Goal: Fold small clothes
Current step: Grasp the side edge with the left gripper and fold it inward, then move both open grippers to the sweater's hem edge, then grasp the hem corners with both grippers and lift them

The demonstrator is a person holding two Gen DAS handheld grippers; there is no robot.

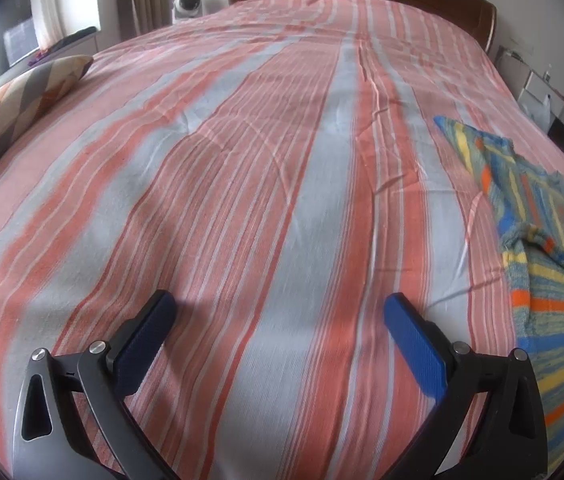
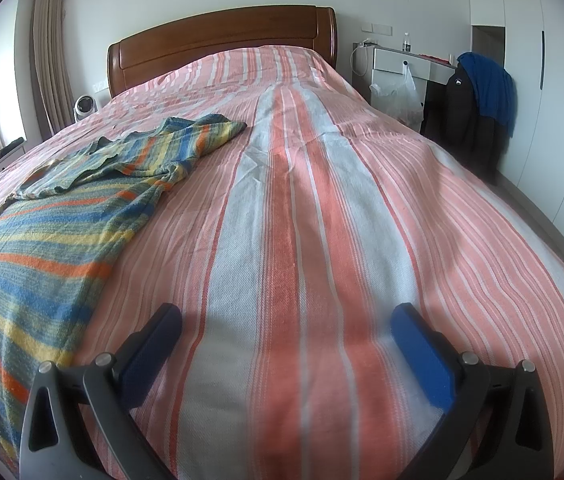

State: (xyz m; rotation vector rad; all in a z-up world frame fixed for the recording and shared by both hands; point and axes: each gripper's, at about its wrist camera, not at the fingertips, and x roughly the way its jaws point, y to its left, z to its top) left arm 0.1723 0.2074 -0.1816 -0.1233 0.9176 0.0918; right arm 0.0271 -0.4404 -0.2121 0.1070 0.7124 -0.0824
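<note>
Both grippers wide open, empty, above the pink-and-grey striped bedspread [image 2: 313,208].
Left gripper [image 1: 280,336], right gripper [image 2: 285,344]: nothing between pads. Multicoloured striped knit garment [image 2: 54,216] lies at 9 o'clock of the right gripper.

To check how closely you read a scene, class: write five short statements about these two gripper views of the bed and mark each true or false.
1. The left gripper holds the striped garment. False: it is open with nothing between its fingers.
2. The right gripper is open. True.
3. The garment lies on the striped bedspread. True.
4. The garment is folded into a neat square. False: it lies spread out and rumpled.
5. A wooden headboard stands at the far end. True.
</note>
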